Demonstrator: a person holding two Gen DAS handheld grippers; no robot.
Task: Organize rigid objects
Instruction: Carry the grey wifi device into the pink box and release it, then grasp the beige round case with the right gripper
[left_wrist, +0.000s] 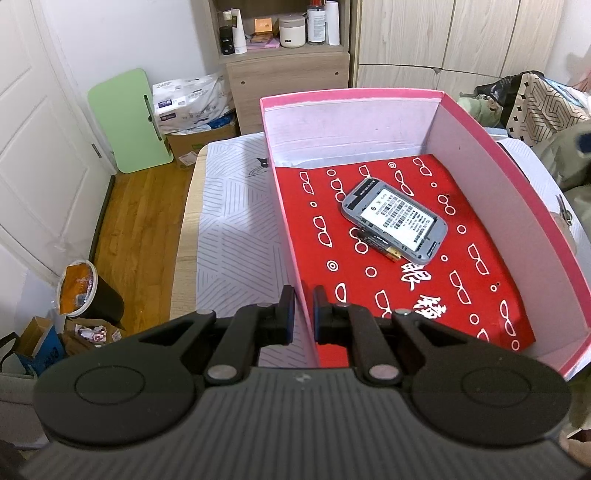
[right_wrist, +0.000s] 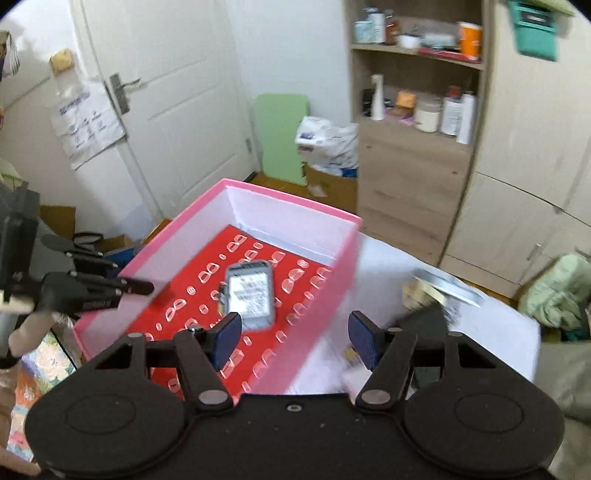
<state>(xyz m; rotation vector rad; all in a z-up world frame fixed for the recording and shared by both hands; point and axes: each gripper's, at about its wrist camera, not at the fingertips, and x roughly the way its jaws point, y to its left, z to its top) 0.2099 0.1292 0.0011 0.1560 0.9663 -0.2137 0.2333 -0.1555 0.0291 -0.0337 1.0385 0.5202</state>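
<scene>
Left claw (left_wrist: 303, 314): pressed together on the near left wall of the pink box (left_wrist: 491, 147), one pad outside the wall, one inside. Pinch on the cardboard edge confirmed in the left wrist view.

Right claw (right_wrist: 295, 341): spread, nothing between the pads. Positioned above the near right wall of the pink box (right_wrist: 280, 199), left finger over the interior, right finger over the white patterned cover (right_wrist: 491, 325) outside. Right wrist view blurred.

Pink box: open-topped, white inside, resting on the tabletop under the white patterned cover (left_wrist: 229, 229). Floor of box lined with a red sheet (left_wrist: 424, 280) printed with white eyeglass motifs and characters.

Grey device (left_wrist: 395, 221): lying flat near the middle of the red sheet, back side up, white barcode label exposed. Same grey device (right_wrist: 251, 295) seen just beyond the right claw's left finger. Small dark item with a gold end (left_wrist: 380, 245) partly tucked under the device's near left edge; identity unclear.

Outside the box, on the cover to the right: a blurred cluster of dark and silver items (right_wrist: 436, 299), not identifiable.

Beyond: white door (right_wrist: 177, 92), green board (left_wrist: 129, 118) leaning on the wall, wooden shelf unit (left_wrist: 284, 37) with jars and bottles.
</scene>
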